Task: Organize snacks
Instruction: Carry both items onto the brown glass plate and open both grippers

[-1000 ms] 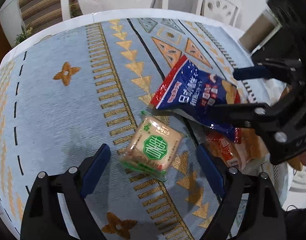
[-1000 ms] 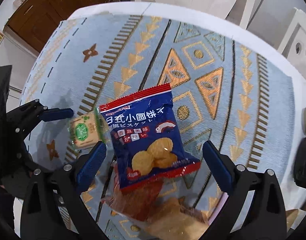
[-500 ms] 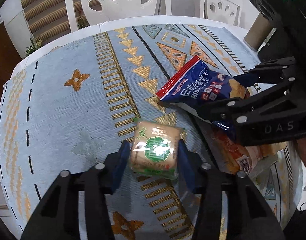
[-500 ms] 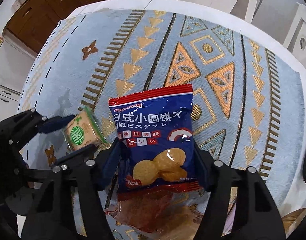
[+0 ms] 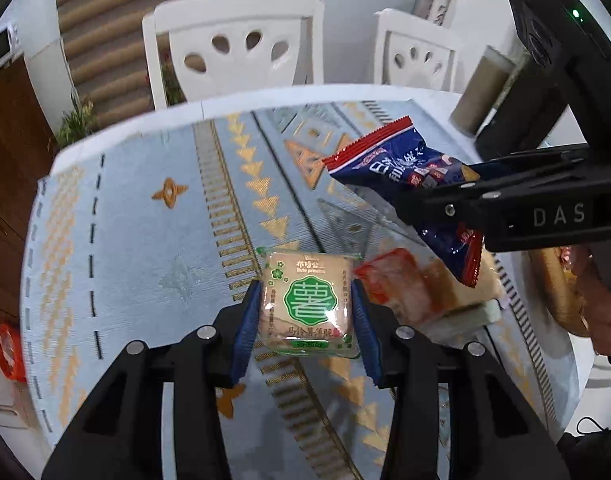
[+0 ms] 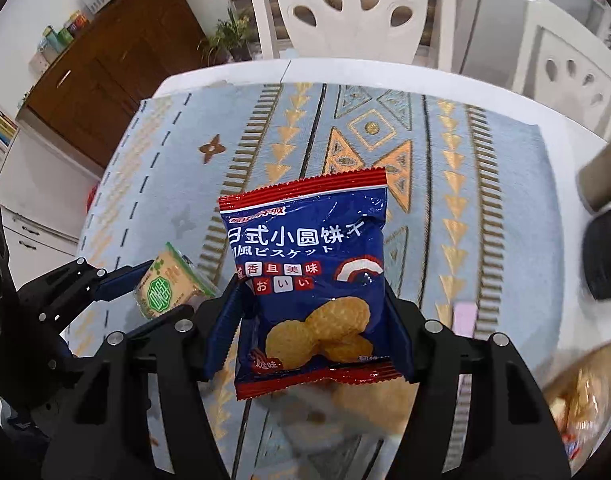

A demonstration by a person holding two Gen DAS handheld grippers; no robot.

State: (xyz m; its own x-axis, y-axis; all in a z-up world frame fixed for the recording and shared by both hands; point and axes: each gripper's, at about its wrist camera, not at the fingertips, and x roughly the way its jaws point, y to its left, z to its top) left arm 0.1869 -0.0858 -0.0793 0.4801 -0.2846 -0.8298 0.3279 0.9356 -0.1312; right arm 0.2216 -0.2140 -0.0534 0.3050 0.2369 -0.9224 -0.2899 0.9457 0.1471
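Left gripper (image 5: 307, 320): jaws clamped on the small green-label packet (image 5: 310, 305), lower centre of frame, raised off the patterned cloth (image 5: 117, 216). Right gripper (image 6: 313, 328): jaws pinched on the blue biscuit bag (image 6: 311, 276), centre frame. Open cloth is seen toward upper left; table edge (image 6: 385, 74) lies near white chairs (image 6: 353, 12). Blurred snacks (image 5: 417, 292) are partly hidden below the bag.

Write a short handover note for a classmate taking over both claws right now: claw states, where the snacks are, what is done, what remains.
Left claw: shut on the green-label cracker pack, lifted off the tablecloth.
Right claw: shut on the blue biscuit bag, also raised.
Other wrapped snacks lie at the table's near right edge.
Done: both picks. Left: place both, then sort the rest; no destination is visible.
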